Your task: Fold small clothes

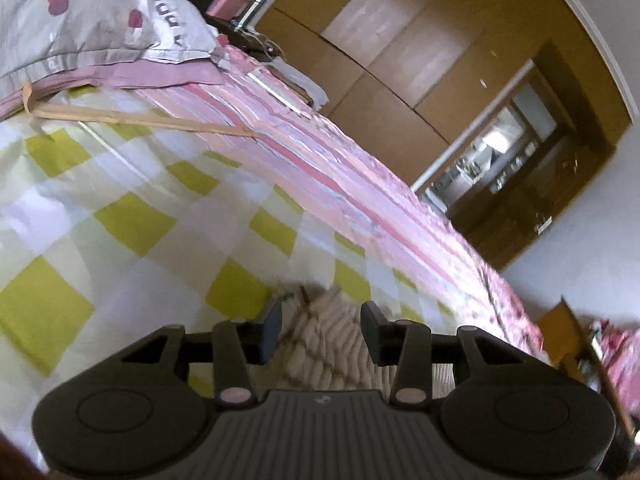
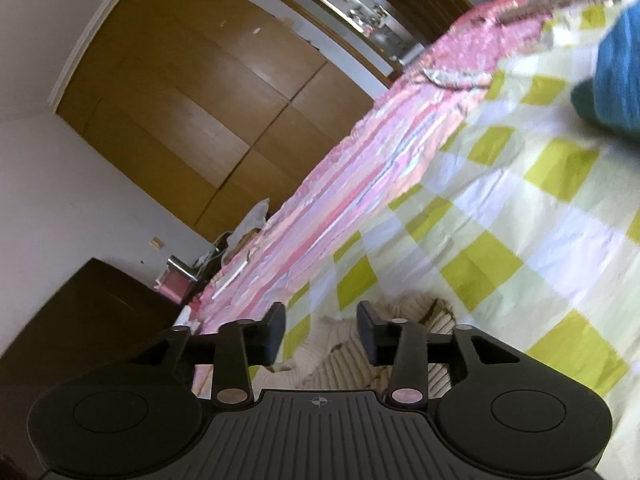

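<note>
A cream ribbed knit garment (image 1: 320, 344) with thin brown stripes lies on the green-and-white checked bedspread (image 1: 120, 208), just under and beyond my left gripper (image 1: 322, 326). That gripper stands open, its pads apart and clear of the knit. In the right wrist view the same cream knit (image 2: 344, 356) lies bunched below my right gripper (image 2: 322, 330), which is also open with nothing pressed between its fingers. The part of the garment under the gripper bodies is hidden.
A pink striped sheet (image 1: 320, 172) runs along the bed's far edge. A grey pillow with red dots (image 1: 88, 20) and a wooden hanger (image 1: 120, 114) lie at the upper left. A blue cloth (image 2: 616, 76) sits at the upper right. Brown wardrobe doors (image 2: 192, 96) stand behind.
</note>
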The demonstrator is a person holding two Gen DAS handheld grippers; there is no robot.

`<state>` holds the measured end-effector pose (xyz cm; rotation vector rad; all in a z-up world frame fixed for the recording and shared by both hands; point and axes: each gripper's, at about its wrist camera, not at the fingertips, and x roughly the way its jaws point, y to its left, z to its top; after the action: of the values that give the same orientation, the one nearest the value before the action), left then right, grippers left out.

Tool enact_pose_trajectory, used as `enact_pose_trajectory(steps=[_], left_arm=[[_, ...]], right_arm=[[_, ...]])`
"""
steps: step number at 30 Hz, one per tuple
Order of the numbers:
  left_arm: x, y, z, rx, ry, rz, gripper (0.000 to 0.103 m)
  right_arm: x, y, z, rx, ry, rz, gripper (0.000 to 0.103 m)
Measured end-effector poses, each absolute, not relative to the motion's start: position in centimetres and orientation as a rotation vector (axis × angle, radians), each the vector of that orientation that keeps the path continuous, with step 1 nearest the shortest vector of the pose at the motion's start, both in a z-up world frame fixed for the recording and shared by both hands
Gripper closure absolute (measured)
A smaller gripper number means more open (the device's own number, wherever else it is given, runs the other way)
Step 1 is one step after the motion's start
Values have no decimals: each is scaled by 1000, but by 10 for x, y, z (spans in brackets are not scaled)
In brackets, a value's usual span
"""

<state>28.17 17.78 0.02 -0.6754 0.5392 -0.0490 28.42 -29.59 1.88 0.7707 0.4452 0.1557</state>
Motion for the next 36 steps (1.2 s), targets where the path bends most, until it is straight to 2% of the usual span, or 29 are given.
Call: enact_pose_trajectory(steps=[10, 20, 21, 23, 25, 27, 36], left_arm=[[269, 137, -9, -390, 584, -57, 56], [273, 151, -26, -413, 630, -30, 54], [272, 150, -26, -402, 630, -29, 54], [272, 149, -25, -393, 627, -30, 54], [270, 150, -23, -398, 618, -29, 54], [267, 149, -19, -388, 599, -28, 54], [267, 156, -15, -401, 589, -25, 54]], right_arm=[[295, -281, 3, 544, 583, 64, 61], [302, -253, 1, 384, 624, 83, 61], [303, -251, 0, 373, 632, 82, 62], [303, -250, 1, 340, 638, 70, 73], [302, -252, 2, 332, 642, 57, 92], [300, -258, 3, 350, 633, 50, 96], [294, -276, 11, 403, 584, -7, 97]])
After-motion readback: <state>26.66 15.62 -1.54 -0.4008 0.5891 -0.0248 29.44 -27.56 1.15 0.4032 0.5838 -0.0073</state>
